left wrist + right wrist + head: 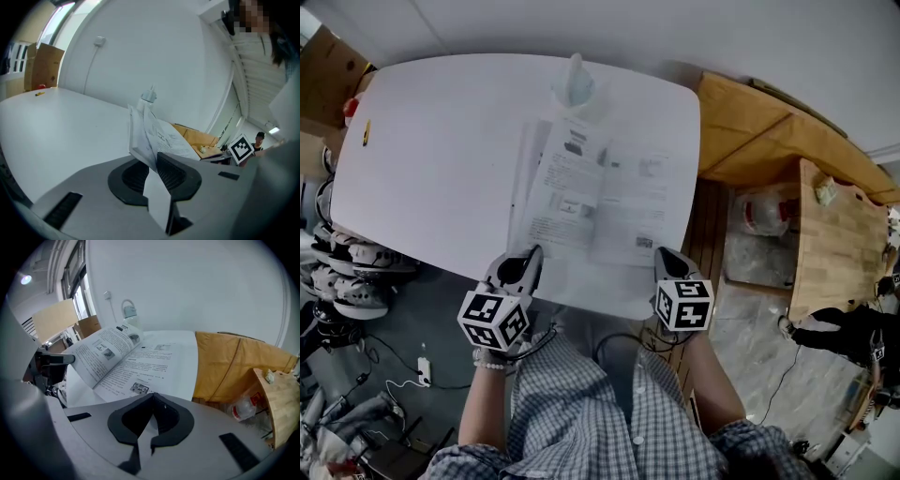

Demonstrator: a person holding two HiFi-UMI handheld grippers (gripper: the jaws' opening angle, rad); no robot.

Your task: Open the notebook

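On the white surface (441,141), the notebook (600,202) lay open near the middle, toward the near edge, printed pages up. A pale bottle (574,84) stood just beyond its far edge.

Left gripper (525,258): at the notebook's near left corner, pointed away from the person and tilted down. Forearm came up from below in a checked sleeve. Jaws stood a little apart, with a raised leaf of pages between them. The leaf lay against one pad and did not look squeezed.

Right gripper (668,258): at the near right corner, by the surface's edge, pitched down more steeply. Jaws were together at the tips. Could not make out whether a thin sheet was nipped between them.

Marker cubes hid most of both hands. The grippers covered the notebook's near corners. Print was too small to read.
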